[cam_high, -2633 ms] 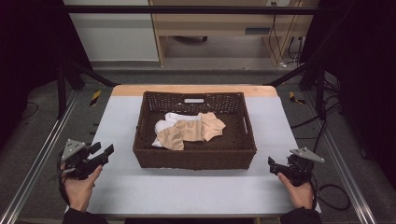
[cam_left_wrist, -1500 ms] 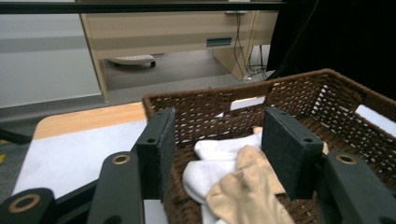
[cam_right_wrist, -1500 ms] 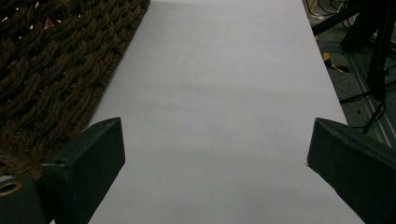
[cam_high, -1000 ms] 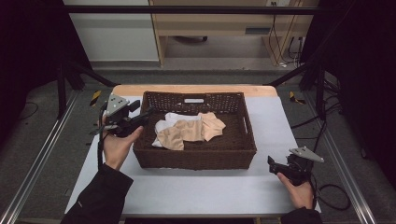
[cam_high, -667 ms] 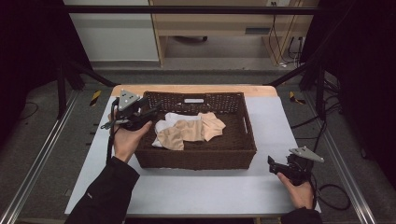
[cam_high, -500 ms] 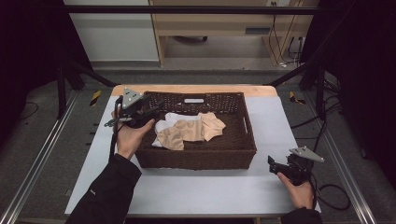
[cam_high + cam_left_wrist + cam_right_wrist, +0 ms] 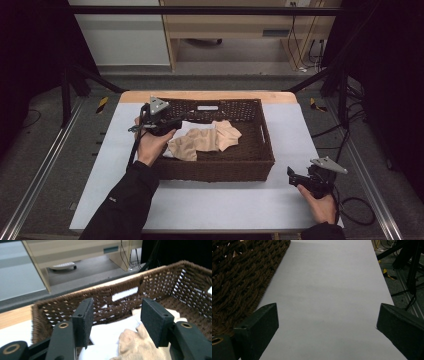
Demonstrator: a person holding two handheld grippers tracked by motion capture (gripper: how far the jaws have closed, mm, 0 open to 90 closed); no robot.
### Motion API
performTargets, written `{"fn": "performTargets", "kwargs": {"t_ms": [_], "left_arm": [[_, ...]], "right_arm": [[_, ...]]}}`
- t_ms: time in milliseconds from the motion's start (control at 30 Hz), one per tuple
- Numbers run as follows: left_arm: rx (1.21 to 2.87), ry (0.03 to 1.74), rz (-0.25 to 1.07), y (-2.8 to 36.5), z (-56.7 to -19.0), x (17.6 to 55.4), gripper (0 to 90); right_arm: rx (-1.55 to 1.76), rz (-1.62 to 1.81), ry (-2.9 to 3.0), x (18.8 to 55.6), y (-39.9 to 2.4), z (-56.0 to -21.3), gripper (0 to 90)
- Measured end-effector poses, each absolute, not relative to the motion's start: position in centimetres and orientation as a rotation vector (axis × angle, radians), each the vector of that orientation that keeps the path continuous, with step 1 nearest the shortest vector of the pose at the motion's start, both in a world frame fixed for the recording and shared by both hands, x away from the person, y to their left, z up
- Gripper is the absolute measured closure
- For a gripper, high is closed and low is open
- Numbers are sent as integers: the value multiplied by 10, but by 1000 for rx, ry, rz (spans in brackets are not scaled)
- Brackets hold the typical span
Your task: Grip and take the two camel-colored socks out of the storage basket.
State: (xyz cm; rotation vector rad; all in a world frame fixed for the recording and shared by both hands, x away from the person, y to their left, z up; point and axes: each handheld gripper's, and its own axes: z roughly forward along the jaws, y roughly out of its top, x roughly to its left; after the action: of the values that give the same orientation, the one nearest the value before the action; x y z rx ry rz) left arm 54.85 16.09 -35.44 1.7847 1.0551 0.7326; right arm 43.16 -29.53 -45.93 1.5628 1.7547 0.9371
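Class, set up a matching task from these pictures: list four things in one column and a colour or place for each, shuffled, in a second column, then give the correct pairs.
Column 1:
1. left gripper
2. right gripper
3. wicker basket
4. beige cloth

Column 2:
A. dark brown, in the middle of the table
B. lying inside the basket
C. open, over the basket's left end
D. open, above the bare white table, right of the basket

Pairs: 1-C, 2-D, 3-A, 4-B
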Motion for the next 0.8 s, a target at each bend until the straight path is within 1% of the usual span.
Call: {"fn": "performTargets", "kwargs": {"t_ms": [67,467,633,800], "left_arm": [[1812,1059,705,159,-363,550,435],[1898,1124,642,159,-393,557,417],[1921,1110,661,157,-394,557,414],[1959,1089,662,152,-402,562,410]], "right_arm": [[1568,937,1754,432,-295,-459,43],[1561,921,1771,433,-295,-461,45],[1563,919,1773,433,-294,-461,45],[1561,917,1771,434,-294,-461,45]]}}
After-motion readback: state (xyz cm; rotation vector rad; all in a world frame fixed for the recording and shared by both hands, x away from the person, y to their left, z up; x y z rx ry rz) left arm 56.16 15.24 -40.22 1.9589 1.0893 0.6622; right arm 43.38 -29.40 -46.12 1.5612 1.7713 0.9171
